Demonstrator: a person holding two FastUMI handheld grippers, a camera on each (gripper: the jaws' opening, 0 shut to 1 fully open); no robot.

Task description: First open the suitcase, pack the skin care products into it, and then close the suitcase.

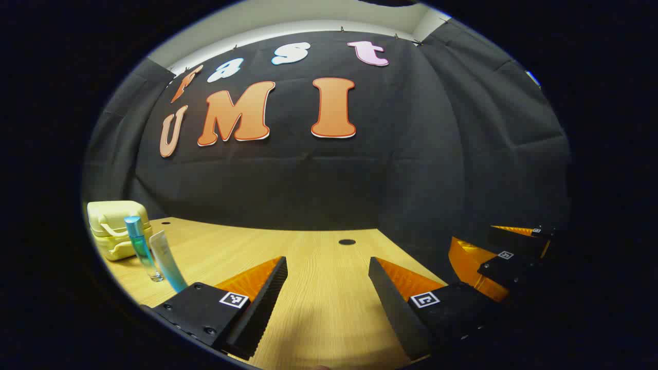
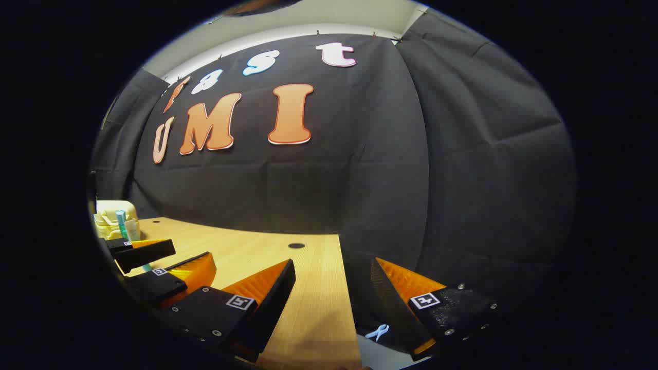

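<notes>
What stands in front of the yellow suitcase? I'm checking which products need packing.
In the left gripper view, a blue-capped bottle and a pale tube stand upright on the table before the closed suitcase, covering part of its front. Its inside is hidden.

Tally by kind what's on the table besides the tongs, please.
Suitcase, closed: 1
Bottle, upright: 1
Tube, upright: 1
Total: 3
</notes>
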